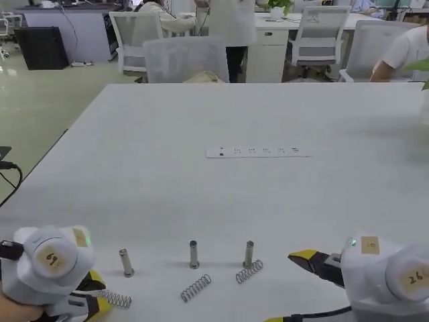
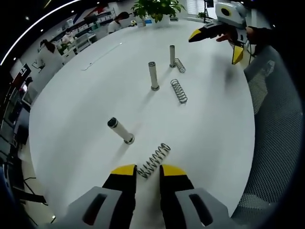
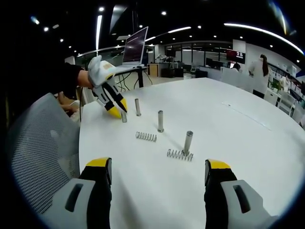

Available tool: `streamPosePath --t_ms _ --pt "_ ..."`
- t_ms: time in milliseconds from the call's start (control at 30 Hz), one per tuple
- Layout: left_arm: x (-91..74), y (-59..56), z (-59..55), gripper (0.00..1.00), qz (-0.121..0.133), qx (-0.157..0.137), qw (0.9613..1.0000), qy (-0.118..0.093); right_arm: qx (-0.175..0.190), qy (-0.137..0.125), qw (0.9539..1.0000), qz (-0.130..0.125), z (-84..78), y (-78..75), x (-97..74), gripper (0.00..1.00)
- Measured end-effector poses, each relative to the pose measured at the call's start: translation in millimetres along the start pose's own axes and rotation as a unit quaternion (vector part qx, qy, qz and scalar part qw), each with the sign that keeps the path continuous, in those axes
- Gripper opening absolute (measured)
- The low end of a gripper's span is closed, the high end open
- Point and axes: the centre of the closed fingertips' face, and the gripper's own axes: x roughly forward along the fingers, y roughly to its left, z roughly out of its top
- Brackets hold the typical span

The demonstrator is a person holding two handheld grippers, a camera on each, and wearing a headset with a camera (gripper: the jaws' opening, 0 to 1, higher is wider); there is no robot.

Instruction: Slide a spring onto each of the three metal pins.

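Three metal pins stand upright in a row on the white table: left (image 1: 125,261), middle (image 1: 194,255) and right (image 1: 249,253). A loose spring (image 1: 196,287) lies in front of the middle pin. Another spring (image 1: 249,271) lies at the right pin's foot. My left gripper (image 2: 148,171) sits low at the table's near left. Its jaws are nearly together around the near end of the third spring (image 2: 157,157), which lies flat near the left pin (image 2: 120,130). My right gripper (image 3: 159,169) hangs wide open with nothing in it, right of the right pin (image 3: 188,142).
A white power strip (image 1: 258,152) lies across the table's middle. Grey mesh chairs (image 1: 186,60) and desks with people stand past the far edge. The table's front edge runs just below both grippers.
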Motion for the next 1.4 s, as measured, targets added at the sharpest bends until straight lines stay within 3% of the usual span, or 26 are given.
streamPosePath --t_ms 233,400,833,1100,1400 --pt "-0.3 -3.2 -4.0 0.08 -0.006 -0.024 0.9997 0.01 0.0 0.0 1.0 -0.001 0.2 -0.3 0.0 0.79" --pt "-0.8 -8.1 -6.4 0.06 -0.009 -0.018 0.9997 0.017 -0.001 0.001 1.0 0.0 -0.1 0.4 0.3 0.79" --pt "-0.7 -11.5 -5.5 0.03 -0.002 0.004 1.0 0.009 -0.003 0.0 1.0 0.002 1.0 1.4 0.4 0.79" --pt "-1.5 -10.4 -3.6 0.03 0.01 0.003 0.9999 -0.005 -0.006 -0.001 1.0 0.002 2.9 1.8 -2.0 0.79" --pt "-14.7 -17.1 4.6 0.03 0.012 0.005 0.9993 -0.036 -0.009 -0.01 0.9999 -0.007 11.4 -1.8 -10.5 0.79"
